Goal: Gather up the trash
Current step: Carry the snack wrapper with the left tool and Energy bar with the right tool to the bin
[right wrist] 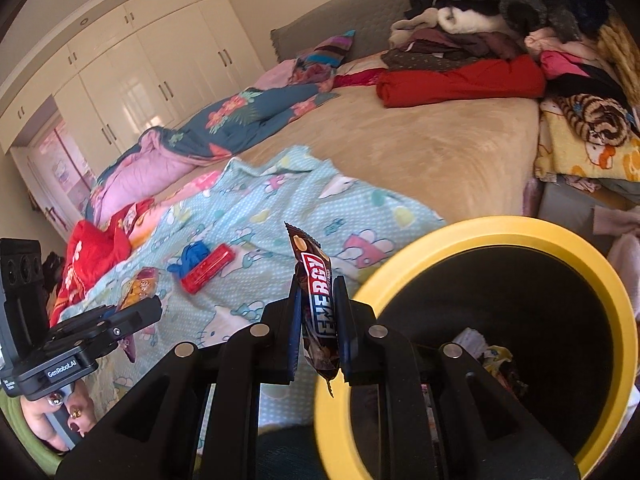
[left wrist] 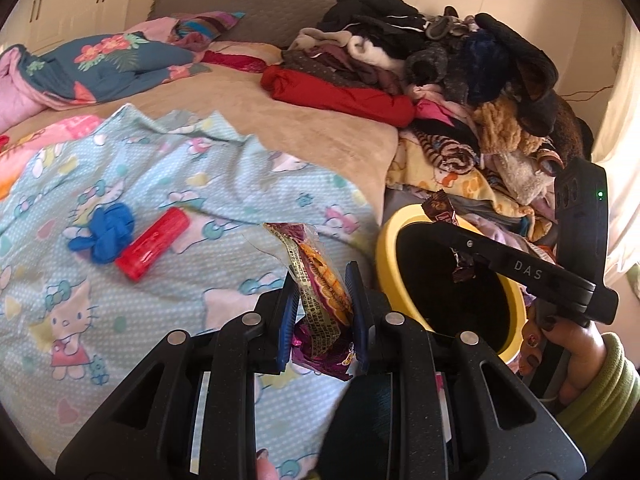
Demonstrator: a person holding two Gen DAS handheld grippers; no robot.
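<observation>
Room: bedroom; cream built-in wardrobe (right wrist: 132, 76) with dark handles along the far wall.

Surface: bed (left wrist: 320, 128) with a tan cover, a grey pillow at its head. A light-blue cartoon-cat blanket (left wrist: 120, 200) lies spread over the near part. A blue floral quilt with pink lining (left wrist: 104, 66) is bunched at the far left. A clothes heap (left wrist: 440, 64), red garment at its near edge, fills the right side.

Loose items on the blanket: one knotted blue glove (left wrist: 105, 236) touching one red cylindrical pack (left wrist: 154, 248).

Bin: yellow-rimmed bin (right wrist: 496, 232) with a dark inside, beside the bed at its right edge; some scraps lie at its bottom.

Left hand-held gripper (left wrist: 322, 308): jaws nearly closed, pads pressing on a purple-and-orange snack wrapper (left wrist: 320, 280), which stands up between the blue pads, lifted clear of the blanket, just left of the bin.

Right hand-held gripper (right wrist: 318, 320): jaws almost fully closed, clamped on a brown energy bar wrapper (right wrist: 316, 300), upright, its top sticking out above the fingertips, at the bin's left rim. From the left wrist view this wrapper sits over the bin's far rim.

Person: a hand with dark painted nails (left wrist: 560, 356) and green sleeve on the right handle.
</observation>
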